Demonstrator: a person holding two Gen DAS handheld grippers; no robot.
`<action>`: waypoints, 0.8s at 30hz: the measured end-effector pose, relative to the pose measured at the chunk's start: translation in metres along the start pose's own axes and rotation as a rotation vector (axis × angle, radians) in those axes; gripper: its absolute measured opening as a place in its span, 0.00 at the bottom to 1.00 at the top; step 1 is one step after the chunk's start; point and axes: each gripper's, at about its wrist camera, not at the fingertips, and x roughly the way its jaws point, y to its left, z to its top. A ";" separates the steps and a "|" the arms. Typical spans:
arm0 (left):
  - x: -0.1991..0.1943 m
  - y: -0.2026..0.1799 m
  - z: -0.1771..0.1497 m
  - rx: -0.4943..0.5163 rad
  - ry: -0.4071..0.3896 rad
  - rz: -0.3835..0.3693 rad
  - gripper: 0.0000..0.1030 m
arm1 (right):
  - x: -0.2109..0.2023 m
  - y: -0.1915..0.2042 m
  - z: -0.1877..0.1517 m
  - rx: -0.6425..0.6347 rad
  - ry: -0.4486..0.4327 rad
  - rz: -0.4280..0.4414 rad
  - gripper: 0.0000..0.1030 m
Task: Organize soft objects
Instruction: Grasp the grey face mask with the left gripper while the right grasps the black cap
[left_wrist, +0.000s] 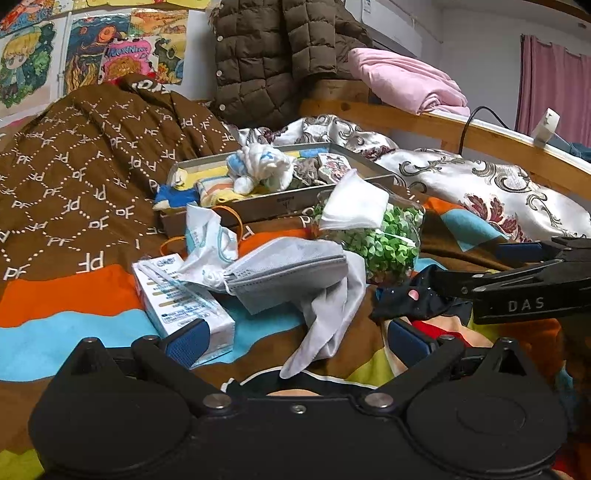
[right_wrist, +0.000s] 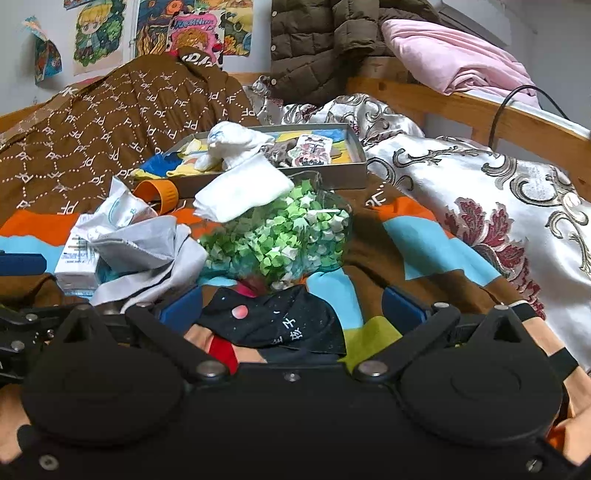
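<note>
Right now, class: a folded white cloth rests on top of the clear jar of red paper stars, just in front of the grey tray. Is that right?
Not quite. The stars in the jar are green, not red, as the right wrist view shows. The folded white cloth does rest on it, in front of the grey tray.

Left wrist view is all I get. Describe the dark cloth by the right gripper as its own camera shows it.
Observer: The black cloth lies between the open fingers of the right gripper, not clamped.
Operator: Read me what is on that cloth.
Observer: It carries white printed characters and one small pink dot.
Operator: Now name the green stuff in the clear jar.
Observer: They are small folded paper stars, green and white, not leaves.
</note>
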 end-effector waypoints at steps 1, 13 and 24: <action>0.002 0.000 0.000 0.000 0.002 -0.002 0.99 | 0.003 0.001 0.000 -0.008 0.003 -0.001 0.99; 0.018 -0.005 0.000 0.031 -0.011 -0.011 0.85 | 0.033 0.003 -0.002 -0.040 0.055 0.012 0.99; 0.031 -0.013 -0.002 0.067 0.010 -0.041 0.47 | 0.054 0.005 -0.008 -0.037 0.123 0.030 0.74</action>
